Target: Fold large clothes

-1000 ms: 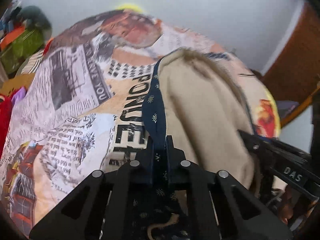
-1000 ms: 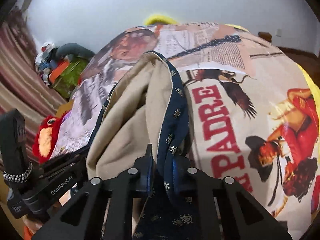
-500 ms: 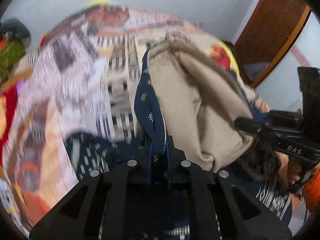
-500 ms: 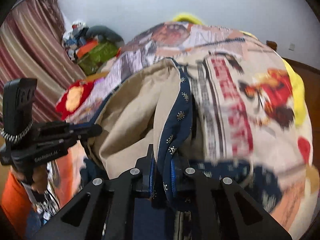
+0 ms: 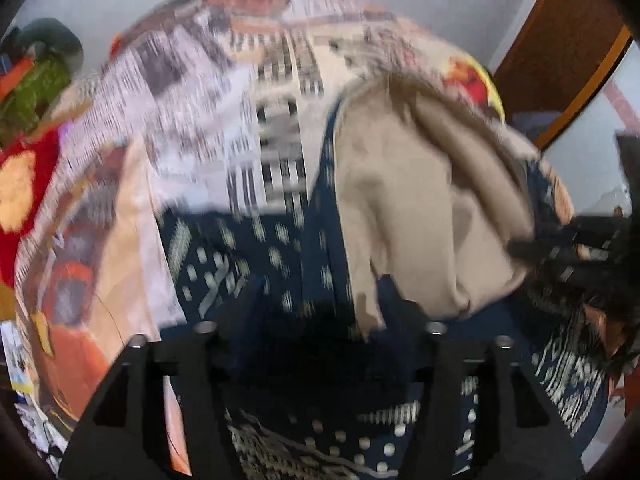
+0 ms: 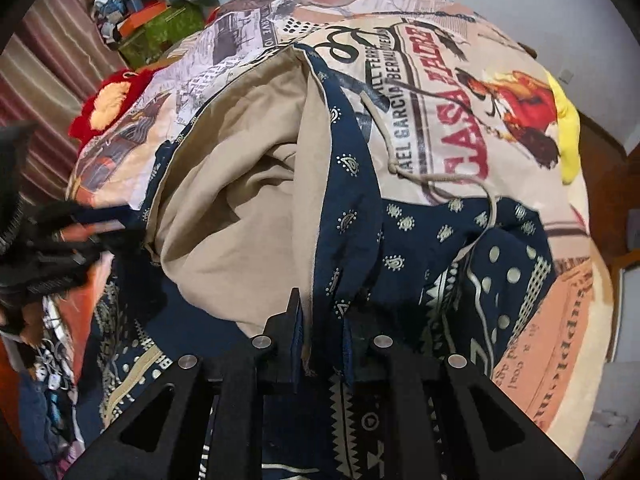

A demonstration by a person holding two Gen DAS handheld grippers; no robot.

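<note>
Pointing steeply down, left claw (image 5: 320, 300) opening

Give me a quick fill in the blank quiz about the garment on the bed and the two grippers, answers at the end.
1. The garment is navy with a pale print outside, and its lining is plain ____.
2. The right gripper is shut on the garment's navy ____.
3. The left gripper has its jaws ____, no longer pinching the cloth between them.
4. A beige ____ trails from the garment across the bedspread.

Missing words: beige; edge; opening; drawstring
</note>
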